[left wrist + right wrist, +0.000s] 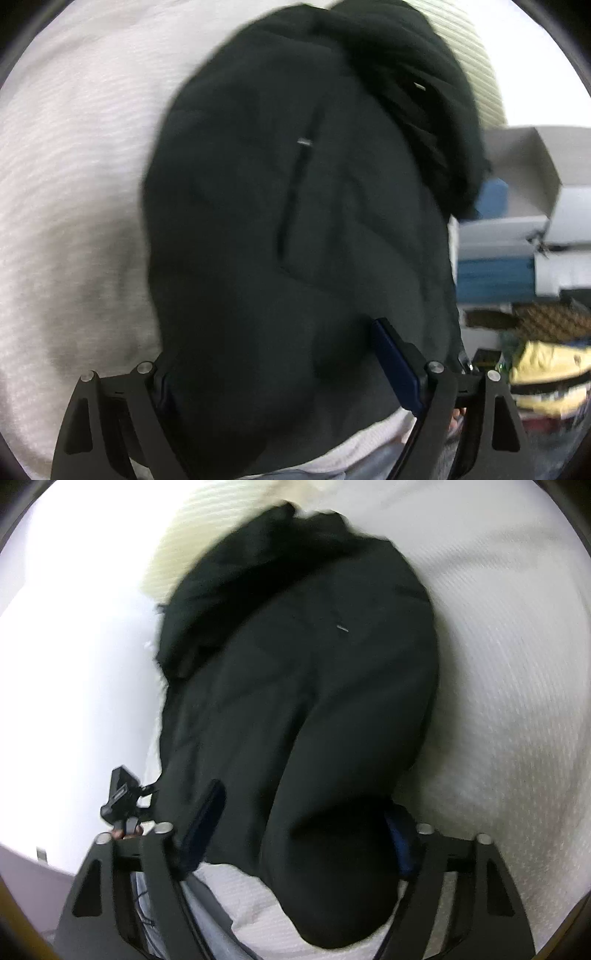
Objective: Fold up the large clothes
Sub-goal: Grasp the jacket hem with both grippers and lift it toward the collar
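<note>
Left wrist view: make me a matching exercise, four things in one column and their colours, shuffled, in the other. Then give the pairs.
Things:
1. garment lying between the jaws
2. ribbed bed cover under it
3. open box at the right
4. crumpled cloth at the lower right

Colours:
A. yellow
B. black
C. grey
D. white

Pairs: 1-B, 2-D, 3-C, 4-A
</note>
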A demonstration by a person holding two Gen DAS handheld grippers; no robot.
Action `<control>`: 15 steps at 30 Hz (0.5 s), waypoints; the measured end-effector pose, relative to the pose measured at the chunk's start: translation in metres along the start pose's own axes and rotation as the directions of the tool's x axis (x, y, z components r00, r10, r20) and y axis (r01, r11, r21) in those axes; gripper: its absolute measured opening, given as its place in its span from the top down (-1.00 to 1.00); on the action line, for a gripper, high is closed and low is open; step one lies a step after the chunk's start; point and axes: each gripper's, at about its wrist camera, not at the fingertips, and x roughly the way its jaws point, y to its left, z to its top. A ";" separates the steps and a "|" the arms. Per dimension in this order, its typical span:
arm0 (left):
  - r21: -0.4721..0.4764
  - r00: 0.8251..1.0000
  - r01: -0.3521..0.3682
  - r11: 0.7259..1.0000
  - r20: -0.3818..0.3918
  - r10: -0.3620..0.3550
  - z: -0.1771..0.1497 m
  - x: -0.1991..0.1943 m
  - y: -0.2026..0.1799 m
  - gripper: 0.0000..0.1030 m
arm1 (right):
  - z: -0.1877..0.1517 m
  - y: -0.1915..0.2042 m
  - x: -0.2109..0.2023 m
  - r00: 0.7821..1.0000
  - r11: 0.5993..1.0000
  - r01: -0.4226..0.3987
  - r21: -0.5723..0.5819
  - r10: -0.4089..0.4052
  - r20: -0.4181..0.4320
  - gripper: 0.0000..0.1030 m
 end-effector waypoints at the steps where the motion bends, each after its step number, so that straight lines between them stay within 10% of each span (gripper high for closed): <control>1: 0.012 1.000 0.018 1.000 0.005 -0.018 -0.002 -0.001 -0.004 -0.65 | 0.000 0.003 -0.002 1.000 1.000 0.012 -0.017 -0.011 0.007 -0.14; 6: 0.037 0.999 0.045 0.998 0.019 -0.046 -0.003 -0.001 -0.017 -0.04 | -0.002 -0.003 -0.001 0.995 0.995 0.095 0.004 -0.095 -0.001 0.57; 9: 0.017 0.997 -0.047 0.999 0.061 0.045 -0.002 -0.011 -0.014 0.47 | -0.003 0.004 -0.013 0.992 0.994 0.111 -0.004 -0.111 0.056 0.64; 15: 0.032 0.994 0.001 0.999 0.111 -0.004 -0.017 -0.046 -0.017 0.81 | -0.015 0.029 -0.043 0.984 0.994 0.094 -0.049 -0.086 0.156 0.71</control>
